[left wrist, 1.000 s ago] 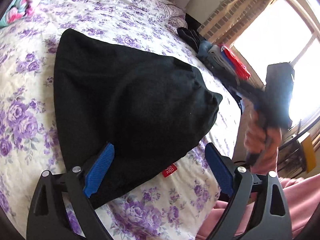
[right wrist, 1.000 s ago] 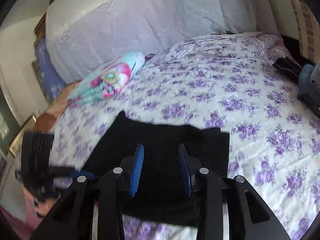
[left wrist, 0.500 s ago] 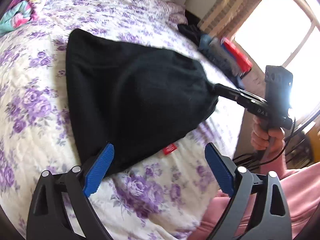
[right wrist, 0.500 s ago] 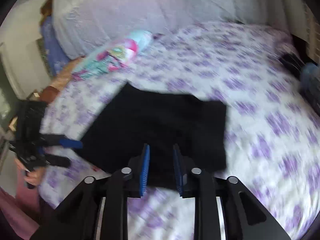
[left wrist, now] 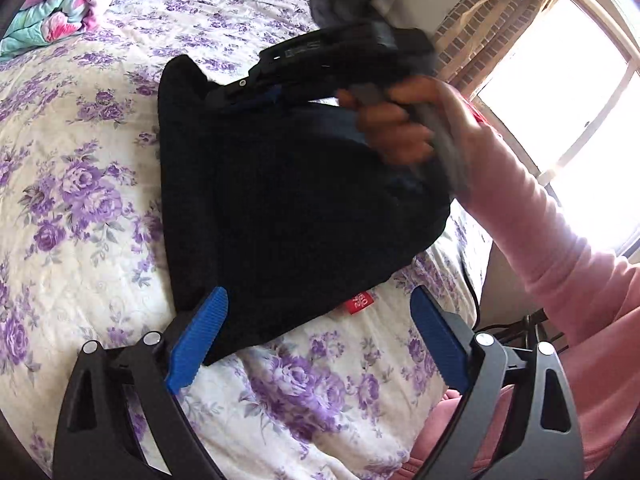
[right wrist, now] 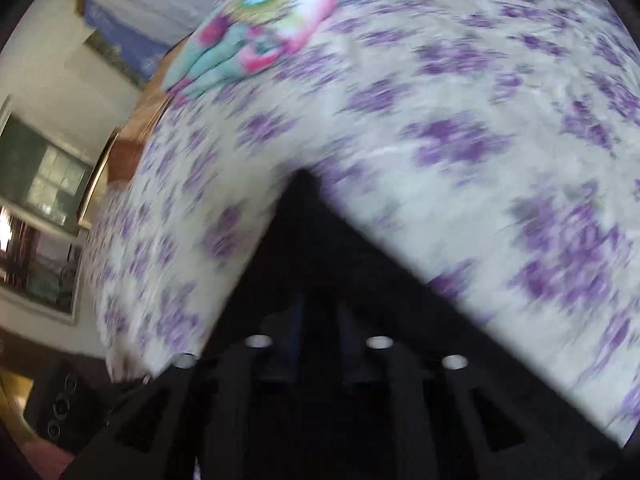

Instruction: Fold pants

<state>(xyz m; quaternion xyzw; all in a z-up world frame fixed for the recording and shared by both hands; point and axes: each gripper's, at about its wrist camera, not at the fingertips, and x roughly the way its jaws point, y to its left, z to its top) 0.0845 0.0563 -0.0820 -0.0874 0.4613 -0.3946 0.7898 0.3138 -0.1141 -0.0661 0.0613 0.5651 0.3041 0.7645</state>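
The black pants [left wrist: 280, 208] lie folded on the floral bedspread [left wrist: 80, 200], with a red tag [left wrist: 359, 303] at the near edge. My left gripper [left wrist: 320, 336] is open and empty, just short of the pants' near edge. My right gripper [left wrist: 256, 96] reaches over the pants from the right and its fingers are narrowly set against the far part of the cloth. In the blurred right wrist view the fingers [right wrist: 296, 320] are dark against the pants [right wrist: 320, 248]; I cannot tell if cloth is pinched.
A colourful folded blanket [left wrist: 60, 4] lies at the far left of the bed, also in the right wrist view [right wrist: 260, 20]. A bright window [left wrist: 560, 100] with a curtain is on the right. The person's pink sleeve [left wrist: 560, 240] crosses the right side.
My right gripper has swung from beside the bed's right edge over the pants to their far part, dropping low onto the cloth. My left gripper stays open near the front edge.
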